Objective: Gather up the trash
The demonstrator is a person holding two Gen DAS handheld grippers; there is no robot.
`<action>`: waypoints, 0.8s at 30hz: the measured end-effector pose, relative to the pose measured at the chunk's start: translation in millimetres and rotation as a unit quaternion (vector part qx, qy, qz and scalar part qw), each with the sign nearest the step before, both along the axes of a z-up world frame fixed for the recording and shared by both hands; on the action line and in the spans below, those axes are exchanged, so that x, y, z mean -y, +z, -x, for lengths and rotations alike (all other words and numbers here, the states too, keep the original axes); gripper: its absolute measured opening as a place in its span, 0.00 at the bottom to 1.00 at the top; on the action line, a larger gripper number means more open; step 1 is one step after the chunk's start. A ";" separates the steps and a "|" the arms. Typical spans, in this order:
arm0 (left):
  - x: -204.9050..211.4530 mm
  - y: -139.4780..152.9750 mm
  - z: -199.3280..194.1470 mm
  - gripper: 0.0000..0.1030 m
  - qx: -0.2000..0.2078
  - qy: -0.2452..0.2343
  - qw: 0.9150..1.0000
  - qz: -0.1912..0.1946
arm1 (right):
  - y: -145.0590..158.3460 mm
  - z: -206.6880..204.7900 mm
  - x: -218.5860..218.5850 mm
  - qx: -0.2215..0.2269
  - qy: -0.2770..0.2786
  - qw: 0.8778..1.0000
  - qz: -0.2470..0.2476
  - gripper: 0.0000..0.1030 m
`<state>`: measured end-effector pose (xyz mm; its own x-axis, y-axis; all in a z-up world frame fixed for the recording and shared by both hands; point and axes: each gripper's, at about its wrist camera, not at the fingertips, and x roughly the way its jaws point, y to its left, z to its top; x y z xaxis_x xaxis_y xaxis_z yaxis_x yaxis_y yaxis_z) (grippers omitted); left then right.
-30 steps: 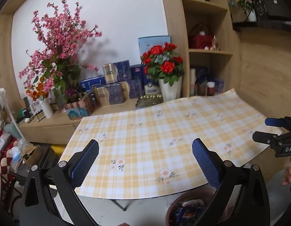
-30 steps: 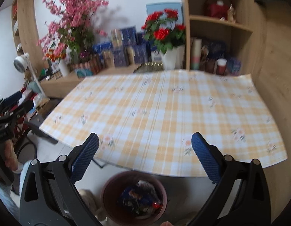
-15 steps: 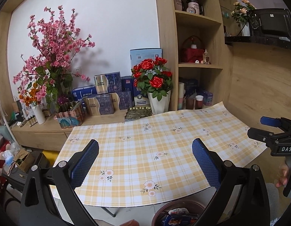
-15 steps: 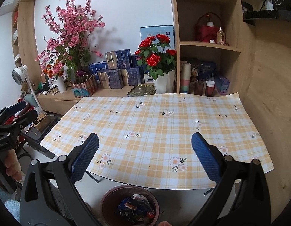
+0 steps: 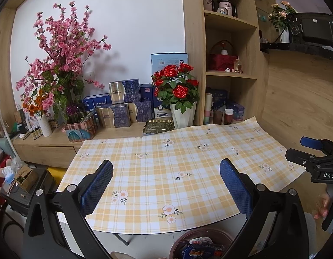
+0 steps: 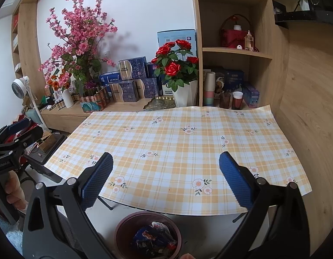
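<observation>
Trash (image 6: pixel 153 238) fills the brown bin (image 6: pixel 123 226) below both wide-open, empty claws, left (image 5: pixel 166 185) and right (image 6: pixel 166 181).

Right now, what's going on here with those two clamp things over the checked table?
A person holds a gripper in each hand, tidying up trash. The left gripper and the right gripper are both open and empty above the near edge of the table, whose checked cloth shows no litter. On the floor just below sits a brown bin already holding wrappers. The collecting looks finished.
</observation>
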<state>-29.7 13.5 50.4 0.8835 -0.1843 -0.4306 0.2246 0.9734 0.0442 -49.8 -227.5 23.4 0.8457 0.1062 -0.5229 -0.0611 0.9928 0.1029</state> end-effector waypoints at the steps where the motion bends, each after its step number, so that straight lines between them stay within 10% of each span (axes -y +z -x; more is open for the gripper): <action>1: 0.1 -0.2 0.1 0.94 0.000 0.000 1.000 0.000 | -0.6 0.0 0.7 -0.001 -0.001 1.000 -0.001 0.94; 24: -4.4 -4.8 -2.4 0.94 -0.010 0.003 1.000 0.001 | -3.9 -0.3 7.2 -0.007 -0.013 1.000 -0.002 0.94</action>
<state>-27.3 17.8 45.6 0.8762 -0.1801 -0.4471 0.2195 0.9749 0.0375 -49.5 -234.7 19.6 0.8414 0.0855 -0.5337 -0.0334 0.9937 0.1066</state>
